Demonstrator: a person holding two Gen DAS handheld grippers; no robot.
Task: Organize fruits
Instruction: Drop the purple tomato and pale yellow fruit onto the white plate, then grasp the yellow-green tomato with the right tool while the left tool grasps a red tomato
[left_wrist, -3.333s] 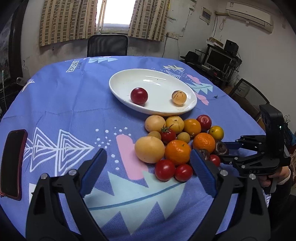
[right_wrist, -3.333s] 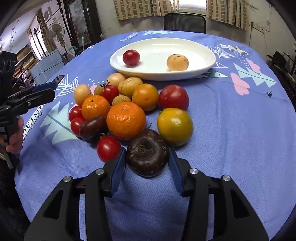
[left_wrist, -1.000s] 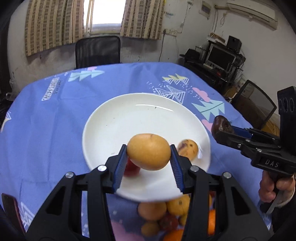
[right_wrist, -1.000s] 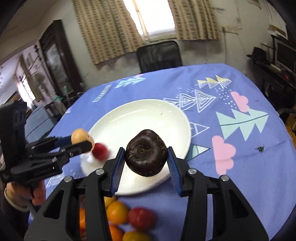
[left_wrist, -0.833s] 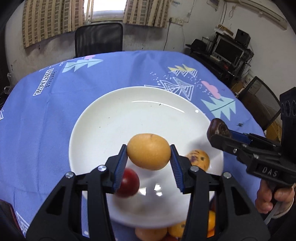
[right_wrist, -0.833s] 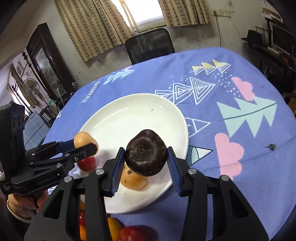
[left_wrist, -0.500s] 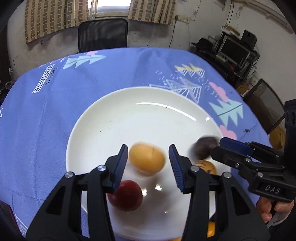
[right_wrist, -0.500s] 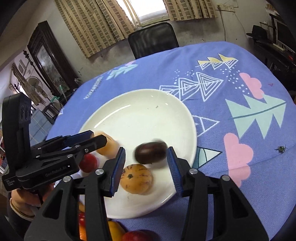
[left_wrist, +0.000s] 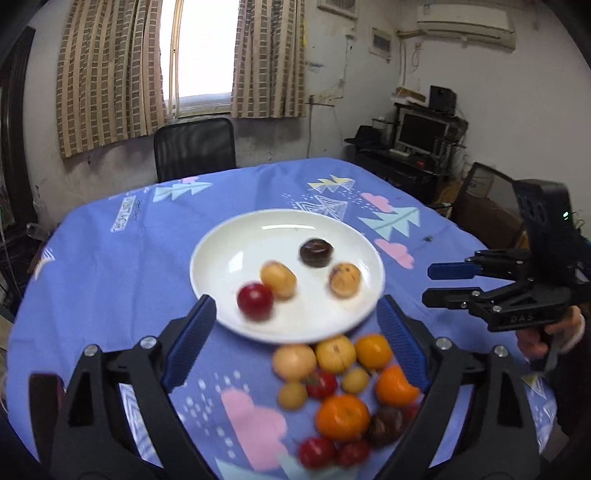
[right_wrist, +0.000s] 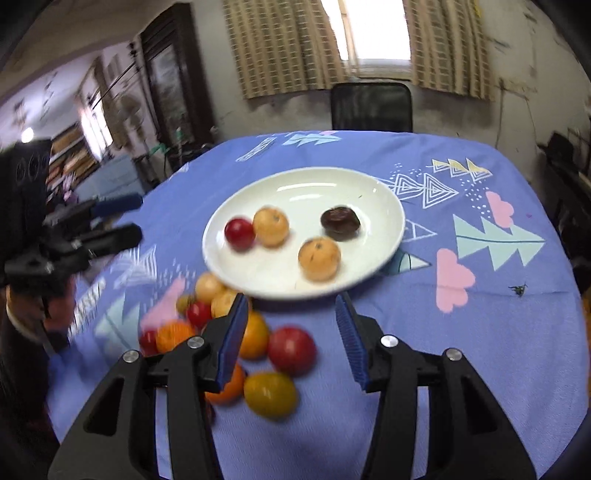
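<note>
Our left gripper (left_wrist: 291, 339) and right gripper (right_wrist: 290, 332) share black skeletal frames, ribbed blue finger pads (left_wrist: 188, 343) and silver screws; "DAS" marks the right one's side, beneath a boxy black housing.

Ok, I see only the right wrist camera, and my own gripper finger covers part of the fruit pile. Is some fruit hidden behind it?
Observer: Yes. The left wrist view shows a dark brown fruit in the pile, right beside a big orange.
Operator: The left gripper is blurred for me. Does it carry anything?
Observer: No. The left gripper is wide open and there is nothing between its fingers.
Operator: Is anything lying far on that side of the table?
Observer: A flat dark red object, perhaps a phone, lies near the left edge of the tablecloth.
</note>
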